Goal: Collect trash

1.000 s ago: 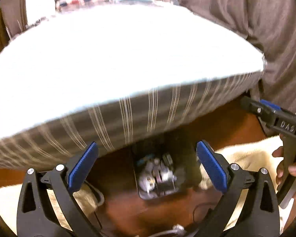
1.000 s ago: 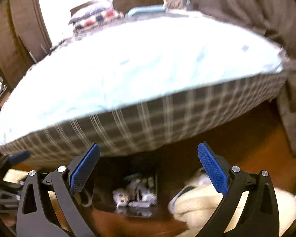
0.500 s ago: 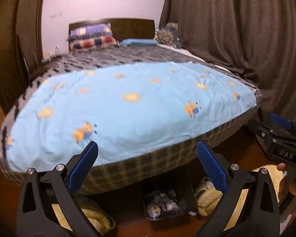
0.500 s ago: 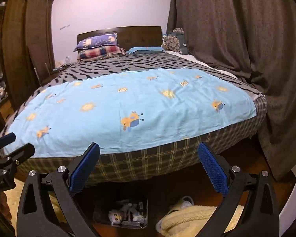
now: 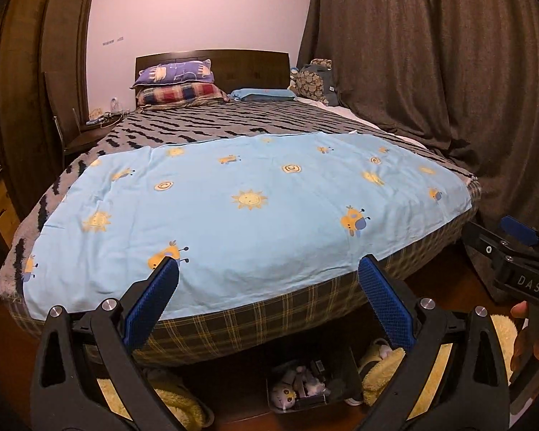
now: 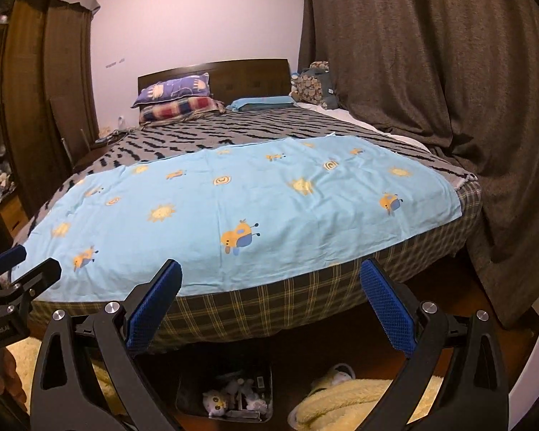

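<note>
A small dark bin (image 5: 343,368) stands on the floor at the foot of the bed, holding crumpled scraps and packets (image 5: 300,384). It also shows low in the right wrist view as the bin (image 6: 190,389) with its contents (image 6: 233,400). My left gripper (image 5: 269,265) is open and empty, held above the bin and facing the bed. My right gripper (image 6: 270,268) is open and empty too, level with the left one. Each gripper shows at the edge of the other's view: the right gripper (image 5: 514,251), the left gripper (image 6: 18,269). I see no loose trash on the bed.
A wide bed (image 5: 233,309) with a light blue printed sheet (image 5: 251,222) fills the middle, pillows (image 5: 179,82) at the headboard. Brown curtains (image 5: 431,72) hang on the right, a wardrobe (image 5: 36,89) stands left. A yellow fluffy rug (image 6: 341,406) and a slipper (image 6: 334,373) lie beside the bin.
Both views have swung up and back from the bin under the bed's edge to the whole bed and room. Both grippers stay open and empty.
</note>
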A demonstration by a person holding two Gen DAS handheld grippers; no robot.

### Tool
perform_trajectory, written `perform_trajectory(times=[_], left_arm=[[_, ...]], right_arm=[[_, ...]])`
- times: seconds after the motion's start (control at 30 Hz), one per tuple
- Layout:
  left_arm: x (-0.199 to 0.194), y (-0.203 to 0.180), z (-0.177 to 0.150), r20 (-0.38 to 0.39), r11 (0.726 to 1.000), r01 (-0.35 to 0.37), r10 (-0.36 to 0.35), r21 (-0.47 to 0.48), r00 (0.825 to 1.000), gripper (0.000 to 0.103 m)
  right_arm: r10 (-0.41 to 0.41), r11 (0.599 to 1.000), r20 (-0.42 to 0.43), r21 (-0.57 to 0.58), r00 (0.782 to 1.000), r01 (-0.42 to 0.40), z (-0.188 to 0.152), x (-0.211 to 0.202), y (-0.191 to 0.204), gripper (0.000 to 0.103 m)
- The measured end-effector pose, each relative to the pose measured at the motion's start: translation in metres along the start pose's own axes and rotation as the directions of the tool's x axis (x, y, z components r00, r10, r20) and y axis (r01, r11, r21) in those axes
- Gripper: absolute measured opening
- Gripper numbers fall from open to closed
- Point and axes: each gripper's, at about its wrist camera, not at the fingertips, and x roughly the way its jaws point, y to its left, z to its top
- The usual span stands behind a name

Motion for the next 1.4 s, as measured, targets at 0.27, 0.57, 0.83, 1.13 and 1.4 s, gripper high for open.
perform_trajectory(times=[0.27,0.57,0.83,1.13,1.4], left_arm=[[-0.0026,0.0022,-0.0002,0.01,1.0,0.003,-0.003,-0.002,1.0,0.095],[-0.0052,0.0022,0.0007,0.012,1.0,-0.004,0.004,-0.003,1.0,0.095],[-0.0039,0.0027,0.0017,0.007,1.0,0.003,-0.003,-0.003,1.0,0.095],[-0.0039,0.0024,0.0023,0.011,1.0,0.003,-0.003,-0.004,1.0,0.095],[-0.0044,-0.0006,0.0027,0.016,1.0,0.002,-0.002,-0.004,1.0,0.095]], right_arm=[[-0.002,1.0,0.013,0.002,1.0,0.002,-0.0002,-0.0028,0.0005,0.1],[-0.003,1.0,0.012,-0.001,1.0,0.003,0.0,-0.0015,0.0043,0.1],[-0.005,1.0,0.012,0.0,1.0,0.005,0.0001,-0.0015,0.0044,0.1],[0.003,1.0,0.014,0.006,1.0,-0.003,0.0009,-0.0007,0.0047,0.1],[0.007,1.0,0.018,0.004,1.0,-0.007,0.0017,-0.0025,0.0067,0.1]])
